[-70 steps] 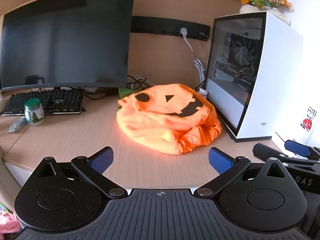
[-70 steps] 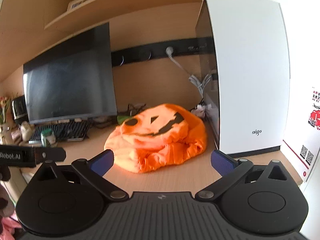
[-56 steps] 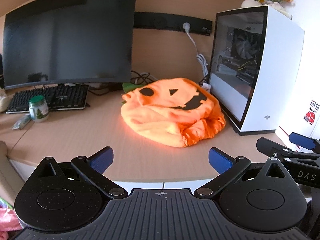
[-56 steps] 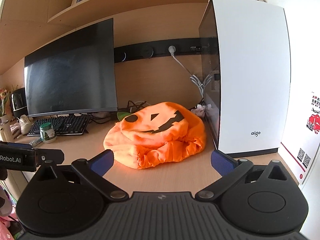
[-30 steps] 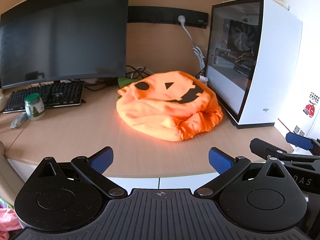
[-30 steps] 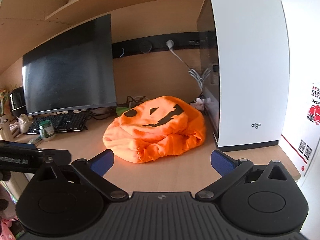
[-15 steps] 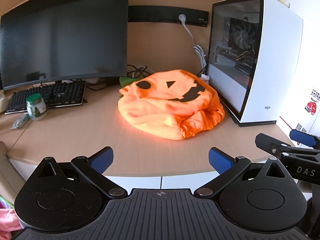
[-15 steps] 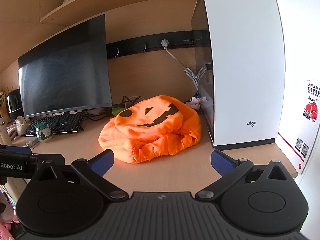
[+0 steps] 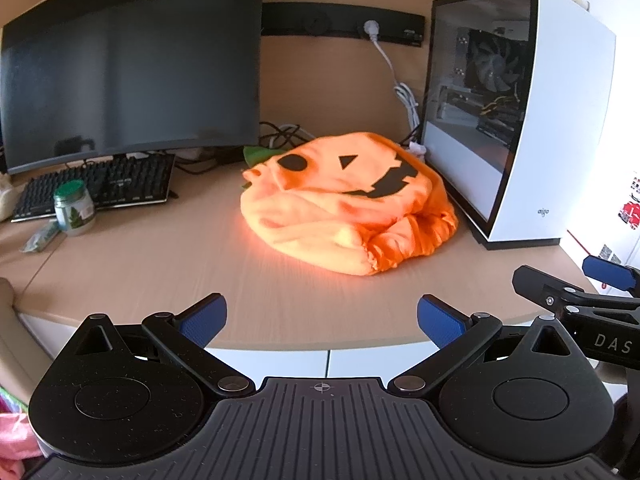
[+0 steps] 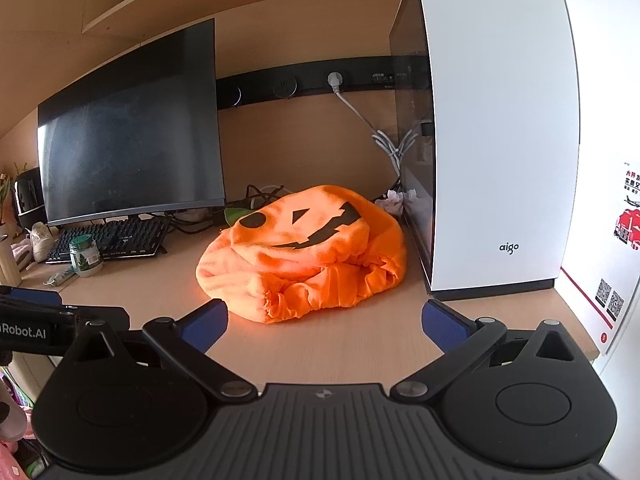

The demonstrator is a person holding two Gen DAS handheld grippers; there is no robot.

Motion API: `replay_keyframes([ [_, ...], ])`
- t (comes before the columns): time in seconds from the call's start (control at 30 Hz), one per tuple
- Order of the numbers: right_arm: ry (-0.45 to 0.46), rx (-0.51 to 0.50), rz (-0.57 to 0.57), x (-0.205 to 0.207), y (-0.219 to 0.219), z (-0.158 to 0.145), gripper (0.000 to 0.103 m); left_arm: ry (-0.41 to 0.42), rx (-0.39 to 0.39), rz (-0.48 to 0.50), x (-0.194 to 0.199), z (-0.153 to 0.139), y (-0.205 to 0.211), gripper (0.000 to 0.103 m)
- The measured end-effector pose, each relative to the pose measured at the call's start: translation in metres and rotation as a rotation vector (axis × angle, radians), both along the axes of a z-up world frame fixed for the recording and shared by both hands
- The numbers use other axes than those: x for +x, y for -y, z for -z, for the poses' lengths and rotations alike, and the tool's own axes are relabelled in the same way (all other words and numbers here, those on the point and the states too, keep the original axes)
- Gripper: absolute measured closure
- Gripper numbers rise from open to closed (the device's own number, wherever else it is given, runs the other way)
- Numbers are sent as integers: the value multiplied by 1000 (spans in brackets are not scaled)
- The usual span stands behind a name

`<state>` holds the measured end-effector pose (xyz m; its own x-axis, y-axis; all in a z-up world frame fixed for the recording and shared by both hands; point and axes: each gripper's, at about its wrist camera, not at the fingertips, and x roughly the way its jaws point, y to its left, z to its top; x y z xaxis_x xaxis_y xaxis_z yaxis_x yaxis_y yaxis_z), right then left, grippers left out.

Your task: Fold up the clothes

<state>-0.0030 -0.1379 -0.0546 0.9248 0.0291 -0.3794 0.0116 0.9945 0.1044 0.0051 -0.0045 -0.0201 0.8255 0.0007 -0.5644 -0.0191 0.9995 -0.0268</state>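
An orange pumpkin-face garment (image 9: 348,204) (image 10: 304,256) lies crumpled in a heap on the wooden desk (image 9: 160,272), close to the white computer case. Its black eyes, nose and jagged mouth face up, and a ruffled hem bunches at the front right. My left gripper (image 9: 320,320) hovers open at the desk's front edge, well short of the heap, nothing between its blue pads. My right gripper (image 10: 325,322) is also open and empty, its left pad just short of the garment's front edge. It shows in the left wrist view as the right gripper's arm (image 9: 576,300).
A white computer case (image 9: 516,120) (image 10: 488,140) stands right of the garment. A dark monitor (image 9: 128,68), keyboard (image 9: 96,188) and green-lidded jar (image 9: 74,208) sit at the left. Cables (image 9: 400,92) hang behind the heap. Bare desk lies in front and left of it.
Both grippers have drifted slightly, swaying back and then a little nearer to the desk; the right one now sits closer to the garment. The garment has not moved, and both stay open.
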Motion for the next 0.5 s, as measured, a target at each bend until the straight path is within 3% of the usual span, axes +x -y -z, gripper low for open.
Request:
replay_keyframes([
  [0.27,-21,4,1,9,-1,3,0,-24,-5,10,9,5,-4,0],
  [0.5,-65,9,-1,24,-4,11,0,-94,33,-2,28,16,-8,0],
])
